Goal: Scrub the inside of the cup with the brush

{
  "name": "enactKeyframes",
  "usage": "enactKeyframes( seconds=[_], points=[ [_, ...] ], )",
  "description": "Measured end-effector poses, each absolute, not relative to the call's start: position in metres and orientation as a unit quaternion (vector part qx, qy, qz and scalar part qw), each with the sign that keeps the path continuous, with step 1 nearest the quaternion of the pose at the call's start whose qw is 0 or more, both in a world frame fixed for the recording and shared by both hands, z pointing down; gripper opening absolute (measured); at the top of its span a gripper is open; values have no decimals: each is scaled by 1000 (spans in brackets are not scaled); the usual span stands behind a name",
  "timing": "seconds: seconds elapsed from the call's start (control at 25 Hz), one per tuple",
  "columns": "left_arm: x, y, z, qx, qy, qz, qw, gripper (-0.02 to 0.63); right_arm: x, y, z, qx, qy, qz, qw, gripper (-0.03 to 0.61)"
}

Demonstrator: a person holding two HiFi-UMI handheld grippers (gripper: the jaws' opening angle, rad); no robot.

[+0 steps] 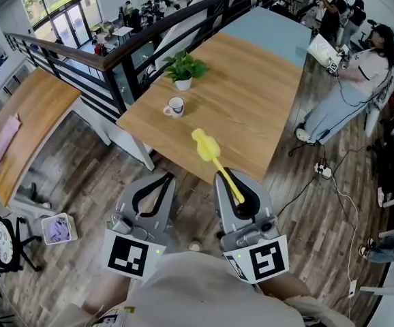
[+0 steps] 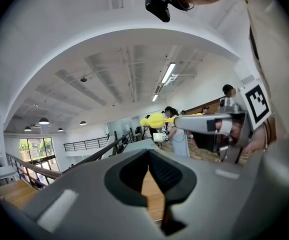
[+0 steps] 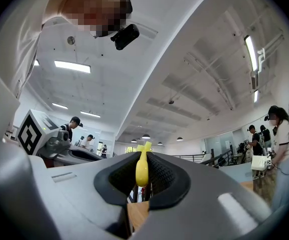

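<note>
Head view: a long yellow plastic brush [image 1: 210,152] is being gripped by the right claw [image 1: 232,182]; a white ceramic cup [image 1: 175,106] is sitting well ahead of the left claw [image 1: 161,179]. Left gripper view: jaws are being held together, empty. Right gripper view: the brush handle is being pinched.

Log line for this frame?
right hand-held gripper: shut on brush | left hand-held gripper: shut, empty | cup: upright on table, untouched | scrub: not started

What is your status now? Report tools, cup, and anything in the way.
Left tool shut, empty. Right tool shut on brush. Cup on table, brush not yet in it. Plant beyond cup, no obstacle.
</note>
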State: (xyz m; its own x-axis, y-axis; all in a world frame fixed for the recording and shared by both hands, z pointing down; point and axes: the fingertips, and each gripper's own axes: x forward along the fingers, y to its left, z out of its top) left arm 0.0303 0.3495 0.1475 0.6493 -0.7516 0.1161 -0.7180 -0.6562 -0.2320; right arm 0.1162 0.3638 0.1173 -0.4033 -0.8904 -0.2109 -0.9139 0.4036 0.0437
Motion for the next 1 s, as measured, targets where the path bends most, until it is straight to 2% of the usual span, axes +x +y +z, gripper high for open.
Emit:
enactKeyframes(
  seconds=[0.64,1.0],
  points=[
    [3,240,172,-915,389,-88,62,2,92,265,139,-566,819,83,31,34],
    [-41,121,167,-913,394,-91,57,2,50,148,141,-566,821,76,14,34]
  ],
)
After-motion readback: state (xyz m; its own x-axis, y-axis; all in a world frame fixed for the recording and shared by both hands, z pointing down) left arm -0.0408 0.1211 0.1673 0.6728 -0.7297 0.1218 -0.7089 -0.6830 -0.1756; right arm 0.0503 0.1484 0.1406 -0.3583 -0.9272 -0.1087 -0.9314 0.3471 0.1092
